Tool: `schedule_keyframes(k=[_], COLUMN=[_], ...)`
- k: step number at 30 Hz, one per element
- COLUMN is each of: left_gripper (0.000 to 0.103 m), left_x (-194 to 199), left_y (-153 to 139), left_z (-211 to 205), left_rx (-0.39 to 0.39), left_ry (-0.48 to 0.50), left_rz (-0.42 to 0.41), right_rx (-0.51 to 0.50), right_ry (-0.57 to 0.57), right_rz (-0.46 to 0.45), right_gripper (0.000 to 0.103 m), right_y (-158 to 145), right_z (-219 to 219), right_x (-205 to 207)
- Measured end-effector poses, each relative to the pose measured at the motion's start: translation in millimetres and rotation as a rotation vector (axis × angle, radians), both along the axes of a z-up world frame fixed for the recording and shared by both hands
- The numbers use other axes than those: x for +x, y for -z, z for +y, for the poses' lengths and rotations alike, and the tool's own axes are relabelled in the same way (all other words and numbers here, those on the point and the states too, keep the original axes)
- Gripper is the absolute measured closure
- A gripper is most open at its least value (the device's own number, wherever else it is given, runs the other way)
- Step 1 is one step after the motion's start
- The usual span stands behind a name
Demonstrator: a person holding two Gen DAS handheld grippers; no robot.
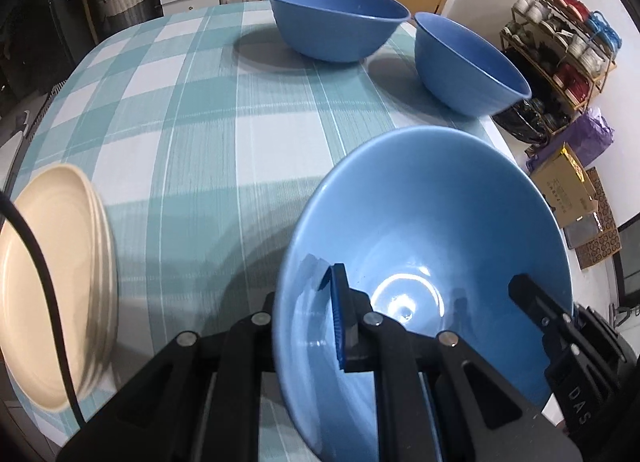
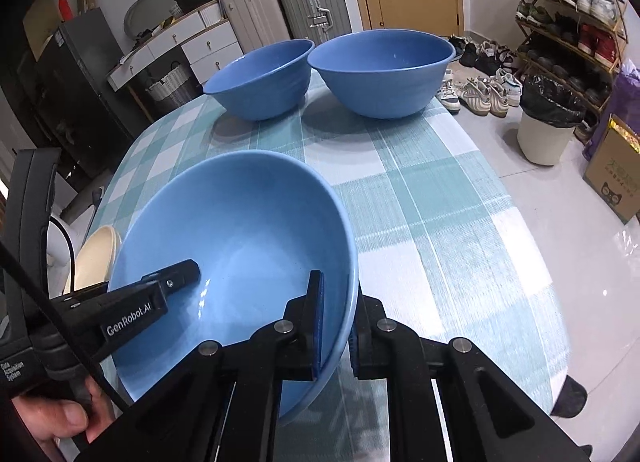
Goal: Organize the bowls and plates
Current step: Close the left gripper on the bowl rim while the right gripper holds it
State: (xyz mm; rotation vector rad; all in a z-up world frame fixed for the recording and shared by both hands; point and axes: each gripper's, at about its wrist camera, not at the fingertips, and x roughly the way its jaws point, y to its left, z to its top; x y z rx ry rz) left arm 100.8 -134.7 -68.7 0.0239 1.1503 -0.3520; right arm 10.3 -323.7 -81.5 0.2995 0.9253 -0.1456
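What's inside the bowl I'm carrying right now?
No food or dishes inside the held bowl: only one finger of the left tool and one of the right tool, each clamped on opposite rims. The base shows bare glaze with glare. Its underside is hidden.

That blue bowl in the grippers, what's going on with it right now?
A person holds the blue bowl off the table with both grippers. The left gripper is clamped on one side of the rim and the right gripper on the opposite side, one finger inside the bowl and one outside. Two more blue bowls stand side by side at the far end of the checked tablecloth, and a stack of cream plates sits near the left edge.
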Motion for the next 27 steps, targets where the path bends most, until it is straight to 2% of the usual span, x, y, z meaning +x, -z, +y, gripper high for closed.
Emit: schedule_keyframes(k=[6,23,26,27], left_gripper=[0.093,0.089,0.077,0.067], left_x=[-12.0,-3.6,-4.5,-4.8], left_y=[1.8,4.7,3.5,2.5], left_z=[0.4,3.2,4.1,4.9], left_rx=[0.016,-0.025,-0.001,0.017], left_ry=[0.016,-0.007,-0.021,-0.033], left_rz=[-0.026,-0.021,-0.044,-0.062], right_rx=[0.004,0.042,0.038,0.042], right_ry=[0.002,0.013,0.023,0.026], right_rz=[-0.012,-0.052,-0.07,-0.079], right_gripper=[0.093,0.092,0.087,0.082], right_y=[-1.4,-0.3,-3.4,-4.5], right_z=[0.0,-5.2,-7.0,-8.0], right_x=[-8.1,-3.8,-6.0,-7.0])
